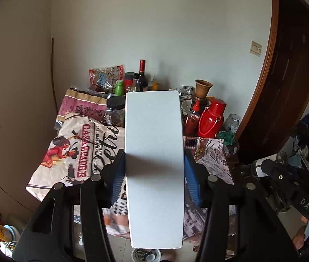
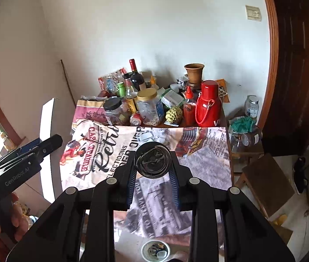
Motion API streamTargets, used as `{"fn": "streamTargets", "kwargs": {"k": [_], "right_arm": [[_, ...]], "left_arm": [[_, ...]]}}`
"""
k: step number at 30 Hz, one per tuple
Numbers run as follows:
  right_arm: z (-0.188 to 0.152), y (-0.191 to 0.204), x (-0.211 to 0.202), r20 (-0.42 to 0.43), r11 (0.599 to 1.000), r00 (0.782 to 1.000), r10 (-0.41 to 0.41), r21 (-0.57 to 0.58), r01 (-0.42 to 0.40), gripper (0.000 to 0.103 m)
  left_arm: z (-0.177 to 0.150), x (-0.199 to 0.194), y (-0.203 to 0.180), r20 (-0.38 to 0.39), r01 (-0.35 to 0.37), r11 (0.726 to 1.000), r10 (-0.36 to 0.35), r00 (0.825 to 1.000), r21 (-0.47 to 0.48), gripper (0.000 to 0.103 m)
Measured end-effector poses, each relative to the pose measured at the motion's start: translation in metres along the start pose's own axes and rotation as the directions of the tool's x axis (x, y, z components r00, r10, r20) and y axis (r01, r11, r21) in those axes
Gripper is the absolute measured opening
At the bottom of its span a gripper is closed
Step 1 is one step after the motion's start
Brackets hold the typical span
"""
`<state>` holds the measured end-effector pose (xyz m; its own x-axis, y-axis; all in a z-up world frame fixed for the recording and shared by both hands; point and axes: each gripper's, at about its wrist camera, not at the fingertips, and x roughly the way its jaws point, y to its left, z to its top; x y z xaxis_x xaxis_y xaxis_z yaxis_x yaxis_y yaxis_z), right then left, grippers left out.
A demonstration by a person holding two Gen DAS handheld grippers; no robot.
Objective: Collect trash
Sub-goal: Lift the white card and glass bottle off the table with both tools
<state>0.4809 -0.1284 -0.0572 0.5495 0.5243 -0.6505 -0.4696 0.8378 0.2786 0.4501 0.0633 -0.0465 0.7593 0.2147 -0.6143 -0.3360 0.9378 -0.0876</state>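
My left gripper (image 1: 154,170) is shut on a long white box (image 1: 154,166) and holds it upright above the table; the box hides the middle of that view. It also shows in the right wrist view (image 2: 46,135) at the far left, with the left gripper (image 2: 34,148) on it. My right gripper (image 2: 153,170) is shut on a dark glass bottle (image 2: 152,160), seen end-on, above the printed tablecloth (image 2: 204,159). The bottle also shows in the left wrist view (image 1: 265,166) at the right. A small white bin (image 2: 155,251) with scraps sits on the floor below.
The back of the table is crowded: a red flask (image 2: 209,104), a wine bottle (image 2: 136,74), jars (image 2: 149,107), a clay vase (image 2: 193,73), snack bags (image 1: 108,74). A wooden stool (image 2: 268,183) stands right of the table. A dark door (image 1: 289,76) is at the right.
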Motion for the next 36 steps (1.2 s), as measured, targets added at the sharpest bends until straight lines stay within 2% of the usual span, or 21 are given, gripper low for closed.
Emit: {"fn": "streamTargets", "kwargs": {"k": [7, 14, 18, 24, 26, 31, 36], "right_arm": [[-0.046, 0.043, -0.03, 0.001, 0.999, 1.0, -0.013, 0.046, 0.013, 0.025], [-0.12, 0.088, -0.063, -0.056, 0.994, 0.998, -0.024, 0.108, 0.03, 0.025], [-0.155, 0.099, -0.083, -0.098, 0.985, 0.992, -0.073, 0.148, 0.087, 0.025], [-0.18, 0.102, -0.11, -0.15, 0.97, 0.978, -0.148, 0.172, 0.173, 0.025], [-0.185, 0.098, -0.112, -0.167, 0.964, 0.971, -0.172, 0.173, 0.2, 0.025], [-0.205, 0.084, -0.09, -0.245, 0.958, 0.954, -0.174, 0.183, 0.221, 0.025], [-0.231, 0.06, -0.044, -0.323, 0.962, 0.939, -0.117, 0.197, 0.188, 0.025]], "left_arm": [[-0.041, -0.061, 0.05, -0.003, 0.015, 1.0, -0.015, 1.0, 0.005, 0.051], [-0.099, -0.111, 0.093, -0.056, 0.045, 0.998, -0.043, 0.998, 0.041, 0.051], [-0.124, -0.124, 0.102, -0.108, 0.082, 0.995, -0.074, 0.991, 0.064, 0.051], [-0.152, -0.129, 0.103, -0.193, 0.141, 0.986, -0.122, 0.974, 0.088, 0.051], [-0.162, -0.123, 0.1, -0.223, 0.154, 0.984, -0.13, 0.966, 0.095, 0.051], [-0.196, -0.09, 0.092, -0.344, 0.173, 0.981, -0.133, 0.929, 0.088, 0.051], [-0.236, -0.044, 0.078, -0.471, 0.172, 0.981, -0.11, 0.875, 0.09, 0.051]]}}
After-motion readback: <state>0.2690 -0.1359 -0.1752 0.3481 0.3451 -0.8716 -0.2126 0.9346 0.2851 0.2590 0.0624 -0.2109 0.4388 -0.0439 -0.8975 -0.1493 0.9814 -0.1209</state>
